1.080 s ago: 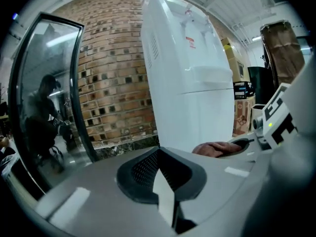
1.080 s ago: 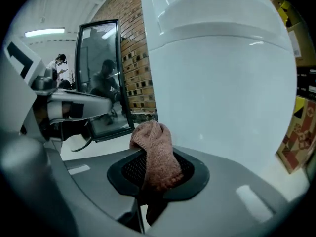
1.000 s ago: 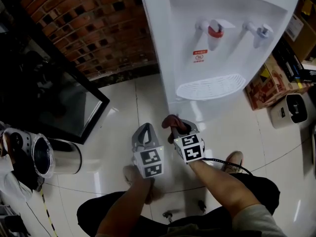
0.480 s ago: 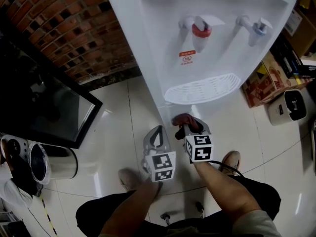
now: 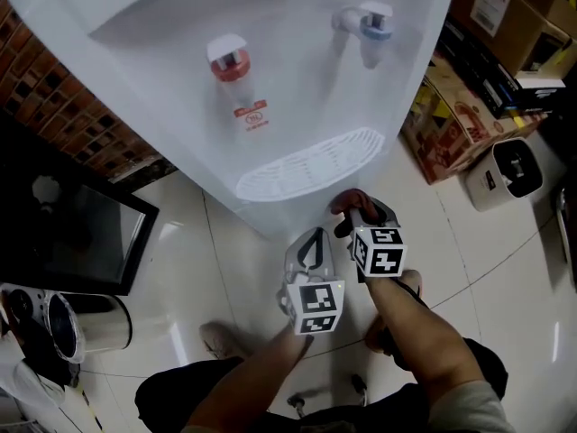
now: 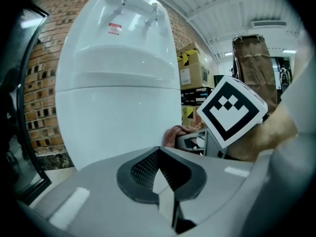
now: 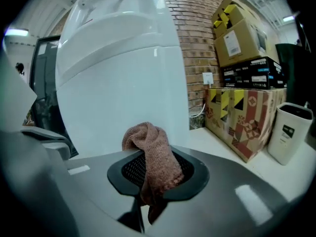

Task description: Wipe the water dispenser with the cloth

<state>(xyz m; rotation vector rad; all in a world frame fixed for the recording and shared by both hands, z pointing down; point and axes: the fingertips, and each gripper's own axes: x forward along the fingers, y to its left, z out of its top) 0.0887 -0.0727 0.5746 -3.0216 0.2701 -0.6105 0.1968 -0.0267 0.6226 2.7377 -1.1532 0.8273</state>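
White plastic water dispenser (image 5: 297, 79) approached, wipe apparently not yet begun

Left gripper (image 5: 314, 242): jaws together, nothing between them. Just to its right, right gripper (image 5: 359, 215): jaws clamped on the brown knitted cloth (image 7: 150, 154), which is bunched above the pads, close to the dispenser's lower front panel; contact cannot be confirmed. Judged step: bringing the cloth in. Next move calls for pressing the bunch flat on the panel, then stroking across. Head view alone shows the red tap (image 5: 227, 59), slotted white drip grille (image 5: 306, 165) and blue tap (image 5: 371, 23); right gripper view alone shows the cloth's tail hanging below the pinch, with patterned cardboard boxes (image 7: 242, 122) at far right
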